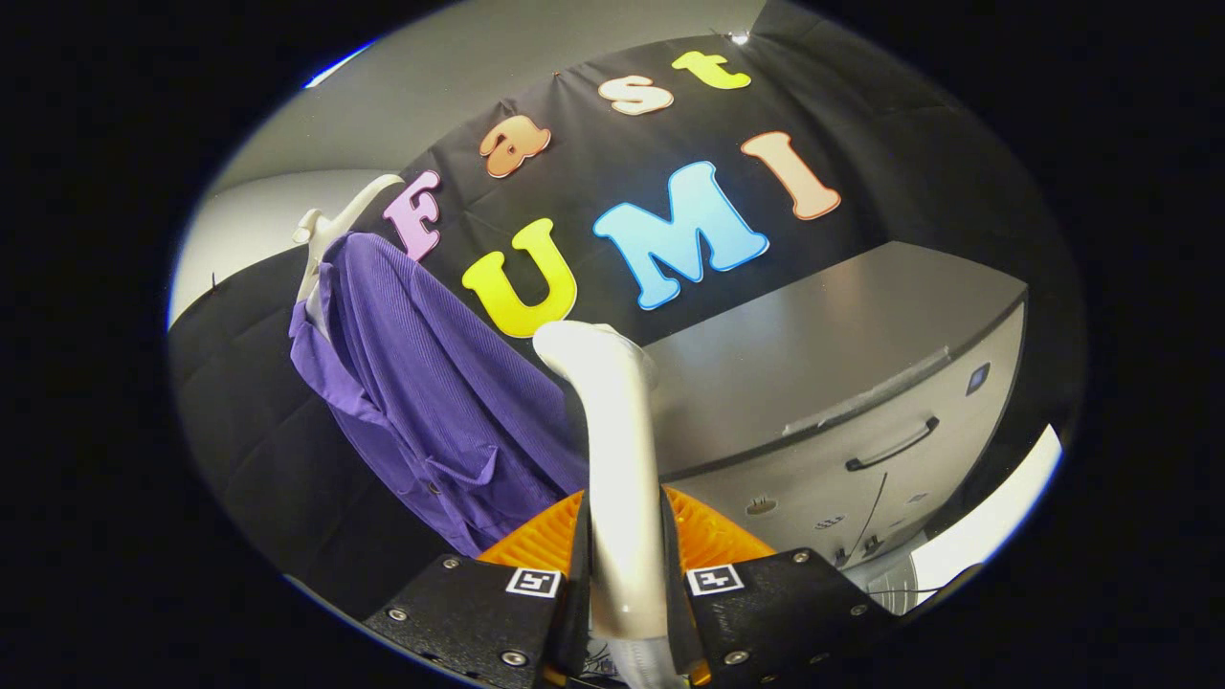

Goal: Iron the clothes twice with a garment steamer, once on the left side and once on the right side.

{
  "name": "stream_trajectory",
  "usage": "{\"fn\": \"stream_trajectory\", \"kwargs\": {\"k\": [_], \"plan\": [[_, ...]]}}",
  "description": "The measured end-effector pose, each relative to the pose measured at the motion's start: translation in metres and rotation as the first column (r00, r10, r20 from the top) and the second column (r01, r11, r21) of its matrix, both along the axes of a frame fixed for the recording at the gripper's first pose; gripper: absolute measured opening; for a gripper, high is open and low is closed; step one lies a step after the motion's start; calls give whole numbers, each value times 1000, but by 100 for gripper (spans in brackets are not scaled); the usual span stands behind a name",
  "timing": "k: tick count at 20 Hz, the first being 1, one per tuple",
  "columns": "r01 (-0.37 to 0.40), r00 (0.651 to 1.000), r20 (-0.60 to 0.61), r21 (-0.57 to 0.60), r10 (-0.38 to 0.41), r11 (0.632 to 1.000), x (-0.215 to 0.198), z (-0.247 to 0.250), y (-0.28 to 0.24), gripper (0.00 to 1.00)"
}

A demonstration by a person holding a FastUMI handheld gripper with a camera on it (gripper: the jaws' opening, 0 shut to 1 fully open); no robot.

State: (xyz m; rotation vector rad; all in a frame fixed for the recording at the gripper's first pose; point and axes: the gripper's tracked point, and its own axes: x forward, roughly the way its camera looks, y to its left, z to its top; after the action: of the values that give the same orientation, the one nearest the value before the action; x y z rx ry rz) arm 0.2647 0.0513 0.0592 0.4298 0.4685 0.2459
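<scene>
Smooth pale plastic fills the gap between the 2 fingers of the gripper: they are closed narrow on the handle of the garment steamer, one pressing each side of its shaft. The handle rises straight ahead from the fingers and curves over at the top into the steam head, which points away toward the booth wall. Low behind the handle, just past the fingertips, lies a ribbed orange surface; what it belongs to I cannot tell.

Taking the steamer as the landmark, the purple shirt hangs just to its left and slightly beyond it, draped on a white hanger whose hook sits above the collar. To the steamer's right and behind it stands a grey cabinet with a dark drawer handle.

The steamer looks rigid and fairly light, but its glossy shaft is probably slippery, so a firm hold low on the handle, as now, seems right; a hose at its base may tug. The shirt is soft, thin ribbed cloth that will likely sway and give under the head, so each of the 2 passes probably wants light contact. Neither the left nor the right pass looks begun.
</scene>
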Motion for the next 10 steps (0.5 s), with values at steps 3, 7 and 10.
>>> {"fn": "stream_trajectory", "kwargs": {"k": [3,7,10], "plan": [[41,999,31,-30,-40,999,-23,-4,12,34],[100,989,124,-106,-87,989,-46,1,25,34],[130,972,218,-171,-91,977,-56,13,43,33]]}}
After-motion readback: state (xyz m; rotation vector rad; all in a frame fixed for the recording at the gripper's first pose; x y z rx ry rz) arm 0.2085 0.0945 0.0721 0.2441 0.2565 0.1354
